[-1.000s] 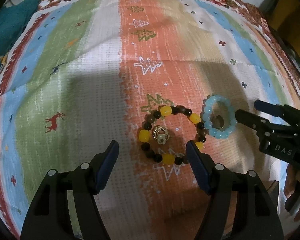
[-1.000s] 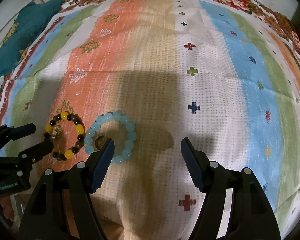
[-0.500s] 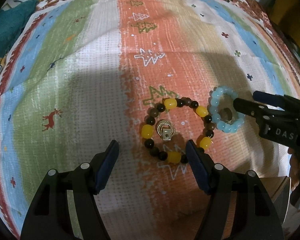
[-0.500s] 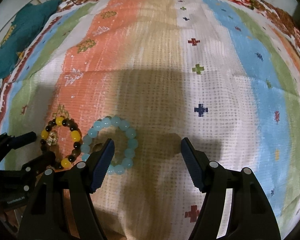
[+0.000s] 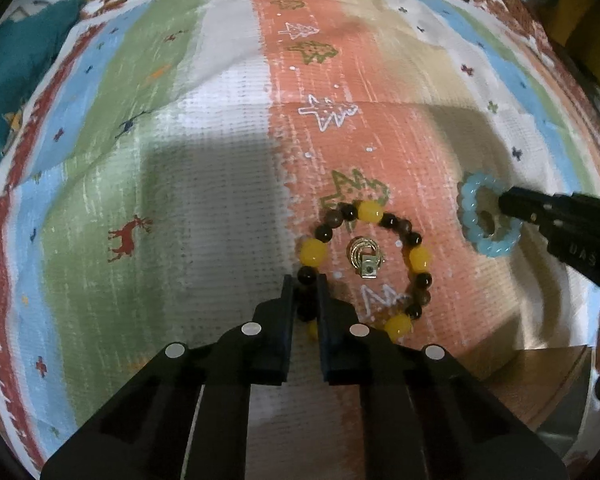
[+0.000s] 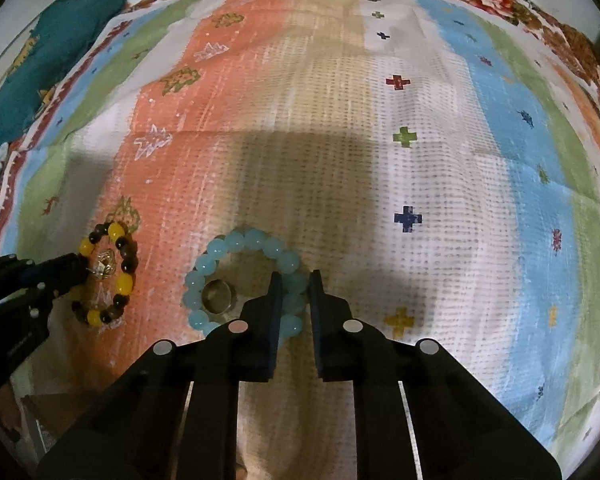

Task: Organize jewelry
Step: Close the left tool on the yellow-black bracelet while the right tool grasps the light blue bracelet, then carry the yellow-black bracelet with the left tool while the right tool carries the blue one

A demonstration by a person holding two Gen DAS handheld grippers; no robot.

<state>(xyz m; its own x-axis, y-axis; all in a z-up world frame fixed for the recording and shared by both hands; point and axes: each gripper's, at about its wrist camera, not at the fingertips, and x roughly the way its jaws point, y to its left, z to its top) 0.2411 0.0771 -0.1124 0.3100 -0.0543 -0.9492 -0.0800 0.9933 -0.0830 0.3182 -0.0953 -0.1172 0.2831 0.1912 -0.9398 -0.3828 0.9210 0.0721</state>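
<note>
Two bead bracelets lie on a striped cloth (image 6: 440, 160) with little trees, crosses and a red deer printed on it. The cloth covers the tabletop.

One is a round bracelet of dark brown and yellow beads (image 5: 364, 264). I can count five yellow beads on it in the left view. Inside its ring sits one small gold charm with thin loops (image 5: 365, 257). The left tool (image 5: 303, 284) is black with two flat fingers. The fingers are pulled in close and pinch the near left side of this bracelet, with dark beads squeezed between them.

The other is a round bracelet of pale blue glassy beads (image 6: 244, 276). It lies just beside the brown and yellow one, on the right, but not touching it. Inside its ring lies one plain metal finger ring (image 6: 218, 297), close to the left side of the ring of beads. The right tool (image 6: 293, 280) is black too. Its two fingers are close together and grip the near right side of the blue bracelet, with a blue bead between them.

So there are two bracelets, one charm, one ring and two tools, and each tool holds one bracelet. Both bracelets rest on the cloth near its front edge.

At the far left lies one dark teal cloth (image 6: 40, 64).
</note>
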